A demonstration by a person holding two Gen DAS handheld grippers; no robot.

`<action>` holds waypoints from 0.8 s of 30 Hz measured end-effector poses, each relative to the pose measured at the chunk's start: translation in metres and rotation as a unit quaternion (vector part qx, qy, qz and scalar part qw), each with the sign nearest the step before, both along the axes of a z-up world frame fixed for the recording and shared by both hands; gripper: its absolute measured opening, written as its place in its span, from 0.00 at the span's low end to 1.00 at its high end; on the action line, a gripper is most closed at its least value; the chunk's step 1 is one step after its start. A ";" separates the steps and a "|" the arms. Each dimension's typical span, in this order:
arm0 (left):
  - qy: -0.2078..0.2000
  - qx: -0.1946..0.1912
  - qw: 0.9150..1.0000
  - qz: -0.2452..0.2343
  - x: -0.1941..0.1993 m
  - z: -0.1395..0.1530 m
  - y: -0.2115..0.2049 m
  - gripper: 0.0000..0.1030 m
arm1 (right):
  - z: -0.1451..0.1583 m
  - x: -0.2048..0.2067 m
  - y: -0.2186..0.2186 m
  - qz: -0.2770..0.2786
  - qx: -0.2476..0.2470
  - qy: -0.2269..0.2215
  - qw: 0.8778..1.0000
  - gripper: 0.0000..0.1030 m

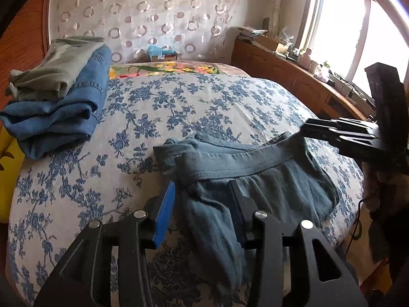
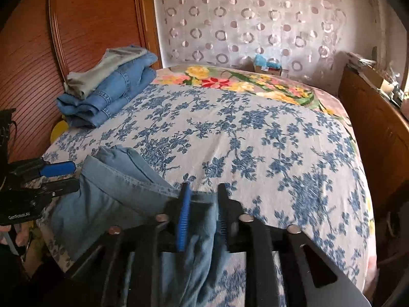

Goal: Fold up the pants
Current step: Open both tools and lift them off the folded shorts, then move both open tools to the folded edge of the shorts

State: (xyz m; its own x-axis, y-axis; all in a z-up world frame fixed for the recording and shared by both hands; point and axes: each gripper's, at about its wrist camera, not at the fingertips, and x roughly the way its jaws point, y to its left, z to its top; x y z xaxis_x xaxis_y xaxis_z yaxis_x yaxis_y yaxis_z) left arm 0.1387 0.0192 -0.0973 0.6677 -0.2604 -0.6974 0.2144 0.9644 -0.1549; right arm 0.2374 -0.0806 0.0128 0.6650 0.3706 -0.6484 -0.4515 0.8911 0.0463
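Left gripper (image 1: 202, 209) fingers parted (widely), right gripper (image 2: 202, 220) fingers nearer together

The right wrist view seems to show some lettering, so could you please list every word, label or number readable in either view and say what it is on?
"GenRobot.AI", as best I can read it: small white print on the left gripper body, right wrist view; partly blurred.
Label on the box at the head of the bed: too small to read.
Pants, folded jeans, right gripper: no text visible.
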 end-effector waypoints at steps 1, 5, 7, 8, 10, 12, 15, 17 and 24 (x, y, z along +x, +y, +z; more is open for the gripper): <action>0.000 -0.003 1.000 0.001 -0.002 0.000 0.000 0.42 | 0.001 -0.005 -0.003 -0.001 0.001 -0.001 1.000 0.30; 0.004 -0.008 1.000 -0.001 -0.009 -0.003 -0.001 0.42 | -0.003 -0.031 -0.015 0.002 0.010 0.005 1.000 0.32; 0.007 -0.005 1.000 -0.005 -0.012 -0.006 -0.002 0.42 | -0.006 -0.045 -0.020 0.006 0.015 0.009 1.000 0.33; 0.009 -0.002 1.000 -0.006 -0.012 -0.007 -0.003 0.42 | -0.008 -0.051 -0.022 0.006 0.014 0.010 1.000 0.33; 0.011 0.003 1.000 -0.007 -0.013 -0.010 -0.004 0.42 | -0.011 -0.065 -0.025 0.008 0.011 0.009 1.000 0.33; 0.014 0.007 1.000 -0.004 -0.015 -0.014 -0.004 0.42 | -0.011 -0.074 -0.028 0.008 0.013 0.011 1.000 0.33; 0.017 0.008 1.000 -0.004 -0.018 -0.017 -0.004 0.42 | -0.015 -0.088 -0.031 0.008 0.011 0.017 1.000 0.33; 0.018 0.009 1.000 -0.004 -0.020 -0.017 -0.005 0.42 | -0.017 -0.092 -0.034 0.007 0.011 0.020 1.000 0.33; 0.019 0.018 1.000 -0.005 -0.027 -0.021 -0.006 0.42 | -0.027 -0.101 -0.042 0.001 0.014 0.036 0.999 0.32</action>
State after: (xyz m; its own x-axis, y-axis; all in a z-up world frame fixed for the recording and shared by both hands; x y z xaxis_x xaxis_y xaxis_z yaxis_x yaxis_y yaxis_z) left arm 0.1116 0.0136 -0.1178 0.6386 -0.2411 -0.7308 0.2182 0.9674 -0.1284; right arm 0.1360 -0.1226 -0.0139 0.6165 0.3905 -0.6837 -0.4473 0.8883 0.1041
